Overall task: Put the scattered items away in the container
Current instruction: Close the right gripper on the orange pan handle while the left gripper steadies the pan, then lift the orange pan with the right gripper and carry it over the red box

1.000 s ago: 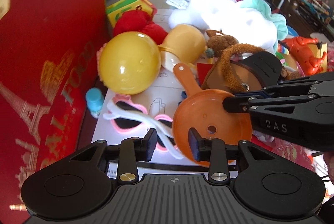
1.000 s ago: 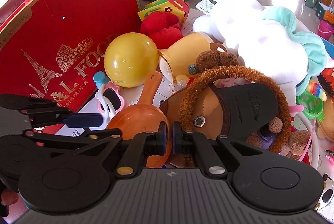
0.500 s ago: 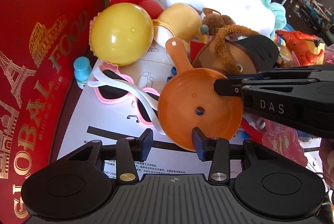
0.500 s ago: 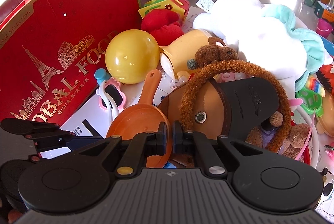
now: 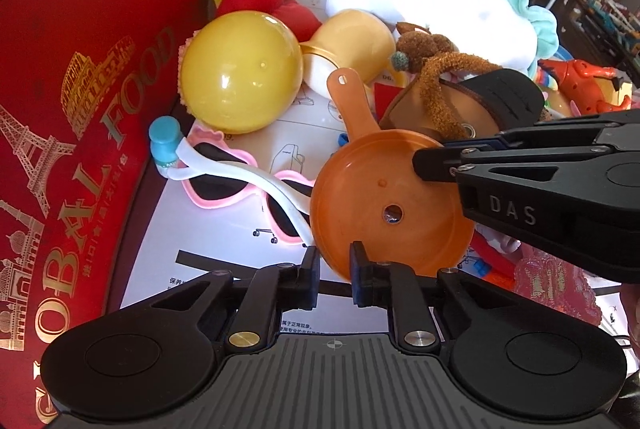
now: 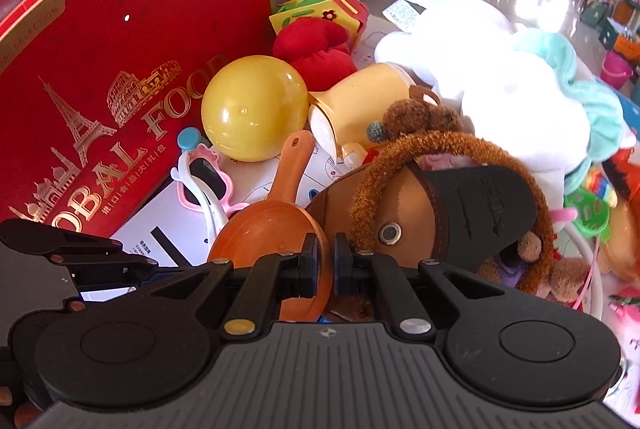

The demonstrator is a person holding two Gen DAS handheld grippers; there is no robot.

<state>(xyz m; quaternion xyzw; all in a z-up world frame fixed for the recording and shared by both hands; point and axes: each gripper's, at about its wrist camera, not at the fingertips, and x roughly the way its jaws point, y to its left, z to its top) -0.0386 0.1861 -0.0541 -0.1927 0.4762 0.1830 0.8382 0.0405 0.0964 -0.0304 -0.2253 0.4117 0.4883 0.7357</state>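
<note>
An orange toy frying pan [image 5: 384, 205] lies tilted on a white instruction sheet [image 5: 224, 249]; it also shows in the right wrist view [image 6: 272, 229]. My right gripper [image 6: 327, 265] is shut on the pan's right rim and comes in from the right in the left wrist view [image 5: 436, 161]. My left gripper [image 5: 335, 269] has its jaws on either side of the pan's near rim with a small gap left. The red box [image 5: 80, 89] stands at the left. Pink heart sunglasses [image 5: 236, 181] lie beside the pan.
A yellow ball [image 5: 240, 73], a yellow jug [image 5: 352, 45], a brown sandal [image 6: 452, 221], a red plush [image 6: 316, 45], a big white plush [image 6: 500, 81] and a small blue-capped bottle [image 5: 164, 141] crowd the far side. An orange toy [image 5: 580, 81] lies right.
The right gripper has kept its hold on the pan. The left gripper has drawn back and down, and its jaws have narrowed around the pan's near rim.
</note>
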